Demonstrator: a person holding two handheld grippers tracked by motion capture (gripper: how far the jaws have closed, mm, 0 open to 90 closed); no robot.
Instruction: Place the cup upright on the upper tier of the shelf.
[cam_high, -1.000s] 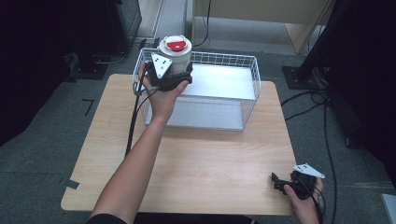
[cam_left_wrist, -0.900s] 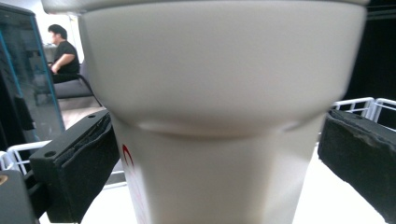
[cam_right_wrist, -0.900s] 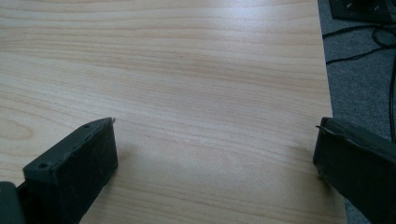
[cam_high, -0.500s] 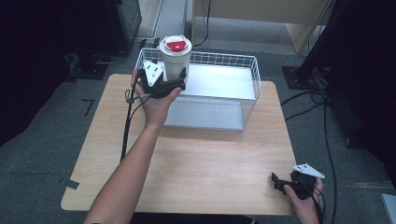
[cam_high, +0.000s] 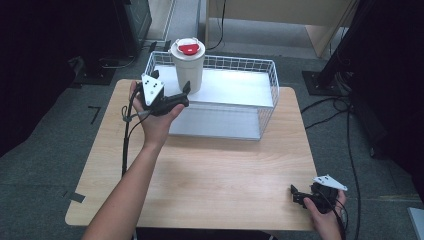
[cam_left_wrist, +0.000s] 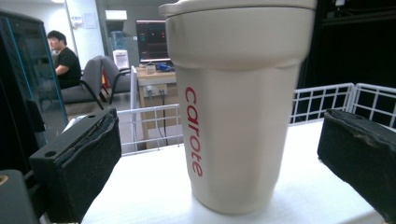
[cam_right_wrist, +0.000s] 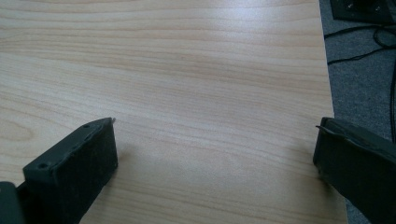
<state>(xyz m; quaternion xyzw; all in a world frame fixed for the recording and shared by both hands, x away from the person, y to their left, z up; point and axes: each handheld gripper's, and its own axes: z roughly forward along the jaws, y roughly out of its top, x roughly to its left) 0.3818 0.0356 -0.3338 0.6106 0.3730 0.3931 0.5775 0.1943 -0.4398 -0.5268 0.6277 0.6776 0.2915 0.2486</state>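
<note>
One cream tumbler (cam_high: 188, 65), smooth, tapered, red-capped lid, stands upright in the white wire basket (cam_high: 260, 95) at its 9 o'clock end. Left gripper (cam_high: 172, 96) gapes just at the tumbler's 7 o'clock. Right gripper (cam_high: 299, 195) hangs released over pale woodgrain table (cam_high: 215, 170).

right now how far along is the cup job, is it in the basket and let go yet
Done: the cream carote tumbler with its red-tabbed lid stands upright in the left end of the white wire basket. In hand: nothing; the left gripper is open just short of the tumbler, jaws clear of its sides. Left: probably just moving that arm away. The right gripper rests open at the near right corner of the wooden table.
</note>
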